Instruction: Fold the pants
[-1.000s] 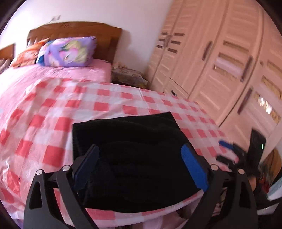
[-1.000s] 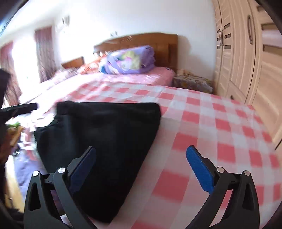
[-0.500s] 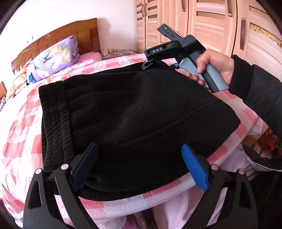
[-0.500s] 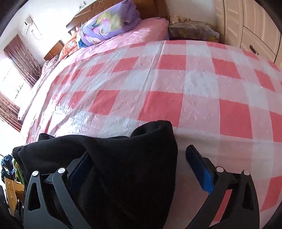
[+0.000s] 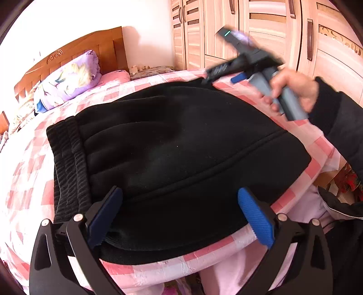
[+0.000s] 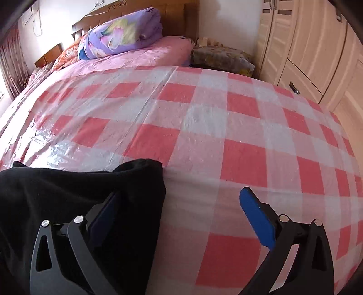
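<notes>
Both tongs gape over folded black pants [image 5: 177, 158], centre frame: left tongs [image 5: 179, 215], just widened, and right tongs [image 6: 179, 217] must clamp an edge.

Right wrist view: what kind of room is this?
A home bedroom, most likely. A bed with a wooden headboard carries a folded purple quilt and a pink checked cover, and a pale wooden wardrobe lines the wall beside it.

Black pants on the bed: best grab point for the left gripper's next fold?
Probably the near hem edge of the pants, from the bed's front edge. The left gripper already straddles it with open jaws, and the layers stack thick there beside the ribbed waistband.
</notes>
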The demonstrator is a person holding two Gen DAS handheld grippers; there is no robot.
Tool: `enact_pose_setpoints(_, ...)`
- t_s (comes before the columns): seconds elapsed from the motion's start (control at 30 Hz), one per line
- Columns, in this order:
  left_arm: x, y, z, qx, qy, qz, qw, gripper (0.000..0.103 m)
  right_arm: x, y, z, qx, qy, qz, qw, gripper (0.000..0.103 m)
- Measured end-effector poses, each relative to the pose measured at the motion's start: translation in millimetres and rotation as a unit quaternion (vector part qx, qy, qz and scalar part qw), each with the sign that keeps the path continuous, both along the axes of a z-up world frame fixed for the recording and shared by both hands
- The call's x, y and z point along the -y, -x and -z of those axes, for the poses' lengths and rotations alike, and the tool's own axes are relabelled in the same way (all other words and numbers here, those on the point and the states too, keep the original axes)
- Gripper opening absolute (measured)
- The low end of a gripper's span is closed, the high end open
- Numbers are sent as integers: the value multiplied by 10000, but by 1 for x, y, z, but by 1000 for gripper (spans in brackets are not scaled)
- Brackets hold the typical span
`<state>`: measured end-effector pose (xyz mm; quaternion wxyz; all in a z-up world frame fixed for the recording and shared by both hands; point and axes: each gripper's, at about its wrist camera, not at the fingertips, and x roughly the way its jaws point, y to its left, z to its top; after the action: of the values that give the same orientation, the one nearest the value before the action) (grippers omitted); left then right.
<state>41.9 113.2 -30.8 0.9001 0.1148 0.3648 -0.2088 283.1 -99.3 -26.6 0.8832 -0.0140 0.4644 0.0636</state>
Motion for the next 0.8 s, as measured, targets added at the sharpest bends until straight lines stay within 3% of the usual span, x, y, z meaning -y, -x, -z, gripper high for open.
enact_pose_setpoints(0.13,-4,-1,0,-28,104,28,9999,101,1,-7,-9,62,-110,128,9998,98)
enact_pose_setpoints(0.3,-4,4,-6,-15,72,95,9999,101,36,28,-43,447,-1778,589,9813,99)
enact_pose_setpoints(0.37,-11,7,-22,-80,509,166,9985,101,22,43,-58,574,-2134,36,9753,99)
enact_pose_setpoints(0.43,-26,4,-49,29,1302,226,9912,101,-11,54,-67,460,-2227,-932,9693,99)
enact_pose_setpoints(0.5,-41,-15,-68,78,1723,-118,9849,101,-38,63,-68,308,-2379,-1537,9585,99)
enact_pose_setpoints(0.6,-51,-70,-69,-229,1428,-870,9857,101,-67,71,-57,-90,-2075,-2003,9575,99)
enact_pose_setpoints(0.67,-53,-102,-53,-533,837,-1442,9846,101,-77,80,-45,-213,-1544,-2178,9635,99)
enact_pose_setpoints(0.73,-47,-120,-28,-826,169,-1631,9830,101,-82,89,-24,-257,-838,-2203,9715,99)
enact_pose_setpoints(0.77,-48,-123,-16,-891,30,-1648,9823,101,-83,92,-13,-232,-538,-2207,9736,99)
enact_pose_setpoints(0.8,-47,-124,-5,-913,-66,-1685,9814,101,-80,95,-11,-114,-574,-2274,9720,99)
